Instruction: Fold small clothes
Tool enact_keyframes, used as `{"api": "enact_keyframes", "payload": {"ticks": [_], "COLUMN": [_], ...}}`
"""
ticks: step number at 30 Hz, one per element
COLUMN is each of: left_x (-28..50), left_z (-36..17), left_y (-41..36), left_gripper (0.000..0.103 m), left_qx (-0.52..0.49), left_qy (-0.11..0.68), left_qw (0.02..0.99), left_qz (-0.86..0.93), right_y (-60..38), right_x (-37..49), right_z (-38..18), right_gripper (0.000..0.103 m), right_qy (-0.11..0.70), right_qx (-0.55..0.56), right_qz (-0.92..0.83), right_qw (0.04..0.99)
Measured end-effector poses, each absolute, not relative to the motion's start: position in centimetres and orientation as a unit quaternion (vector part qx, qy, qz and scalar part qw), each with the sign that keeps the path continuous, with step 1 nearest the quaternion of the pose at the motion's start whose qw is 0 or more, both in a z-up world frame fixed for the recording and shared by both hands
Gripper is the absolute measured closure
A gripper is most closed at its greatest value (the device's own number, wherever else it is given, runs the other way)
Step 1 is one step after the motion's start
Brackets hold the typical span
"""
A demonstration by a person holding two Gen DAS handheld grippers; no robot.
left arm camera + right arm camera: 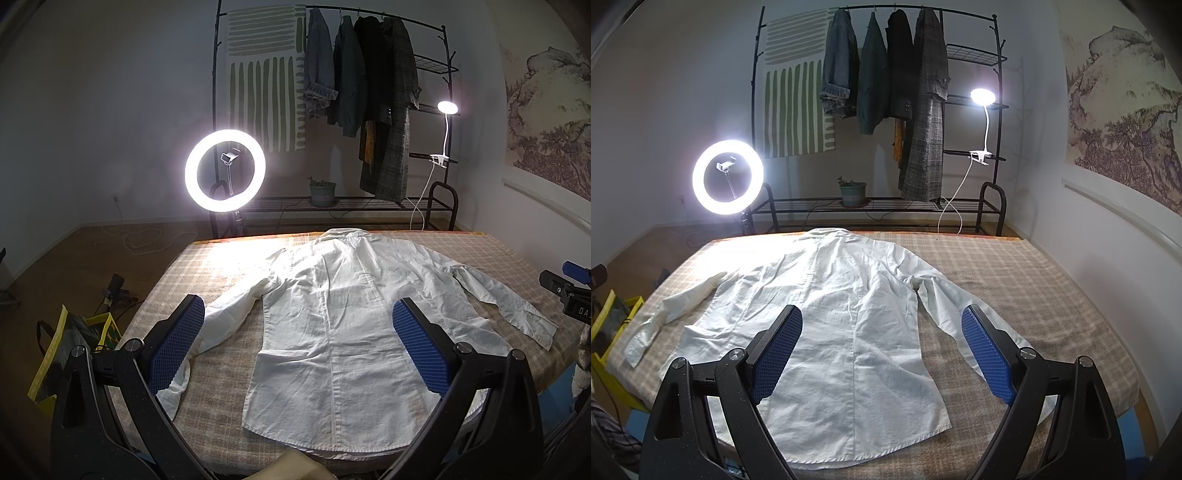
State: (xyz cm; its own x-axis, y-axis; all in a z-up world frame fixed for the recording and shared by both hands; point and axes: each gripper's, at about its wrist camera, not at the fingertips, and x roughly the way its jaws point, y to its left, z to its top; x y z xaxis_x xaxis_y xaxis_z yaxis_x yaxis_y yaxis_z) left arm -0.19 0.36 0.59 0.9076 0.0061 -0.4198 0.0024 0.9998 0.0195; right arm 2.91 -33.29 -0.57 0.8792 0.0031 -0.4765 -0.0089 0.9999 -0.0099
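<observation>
- Hovering over the bed's (229,258) near edge, we spread our left gripper (297,332) wide, gripping nothing.
- Our right gripper (882,339) gapes wide above the shirt (827,314), empty.

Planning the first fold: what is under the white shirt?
The white shirt lies flat on a checked cloth covering the table. Whatever is beneath its body is hidden.

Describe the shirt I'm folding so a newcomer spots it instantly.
Start at the bed with the checked beige cover in front of the clothes rack. The white long-sleeved shirt lies spread flat on it, collar toward the rack. It's the only pale garment; the others hang, dark.
</observation>
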Motion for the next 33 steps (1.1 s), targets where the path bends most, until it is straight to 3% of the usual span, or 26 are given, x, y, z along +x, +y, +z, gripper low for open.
{"api": "enact_keyframes", "payload": {"ticks": [16, 33], "left_x": [-0.2, 2.6], "left_z": [0.4, -3.6], "left_y": [0.5, 5.3], "left_gripper": [0.000, 0.000], "left_qx": [0.008, -0.005], "left_qy": [0.216, 0.266], "left_qw": [0.976, 0.964], "left_qz": [0.001, 0.002], "right_y": [-33.3, -31.1], "right_x": [2.9, 4.3], "right_z": [-0.6, 0.3], "right_gripper": [0.015, 0.015], "right_qy": [0.246, 0.247], "right_qx": [-0.005, -0.011], "right_qz": [0.003, 0.002], "right_qw": [0.969, 0.969]}}
